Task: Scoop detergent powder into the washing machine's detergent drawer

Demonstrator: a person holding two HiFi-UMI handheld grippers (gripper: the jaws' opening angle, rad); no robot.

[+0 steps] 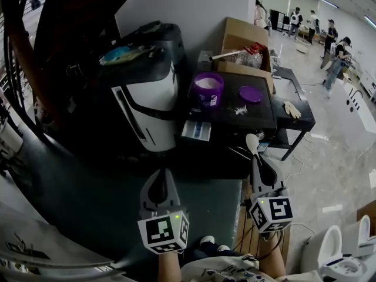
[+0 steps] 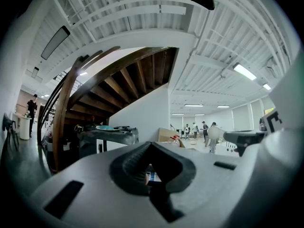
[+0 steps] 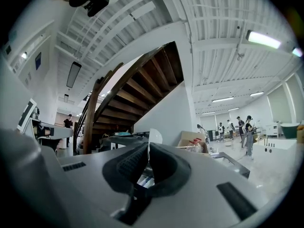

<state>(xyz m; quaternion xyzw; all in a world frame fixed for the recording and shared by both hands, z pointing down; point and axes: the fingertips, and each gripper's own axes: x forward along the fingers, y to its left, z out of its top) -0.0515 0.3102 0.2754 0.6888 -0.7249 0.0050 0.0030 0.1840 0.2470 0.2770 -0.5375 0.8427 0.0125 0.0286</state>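
Right gripper (image 1: 257,160) is clenched on the handle of a white scoop (image 1: 252,142). The scoop's bowl stands out past the jaws, and its long axis points away from the person. Ahead and to the left sits the purple detergent tub (image 1: 208,90), open-topped, with powder showing. Just in front of the tub lies the pulled-out detergent drawer (image 1: 196,131). Left gripper (image 1: 160,188), pressed together on nothing, hangs farther from the tub, so the right looks better placed to dip.

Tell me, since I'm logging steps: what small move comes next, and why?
Probably carry the right gripper forward to the open purple tub: its jaws clamp a white scoop well short of it, and the powder lies exposed, lid set beside.
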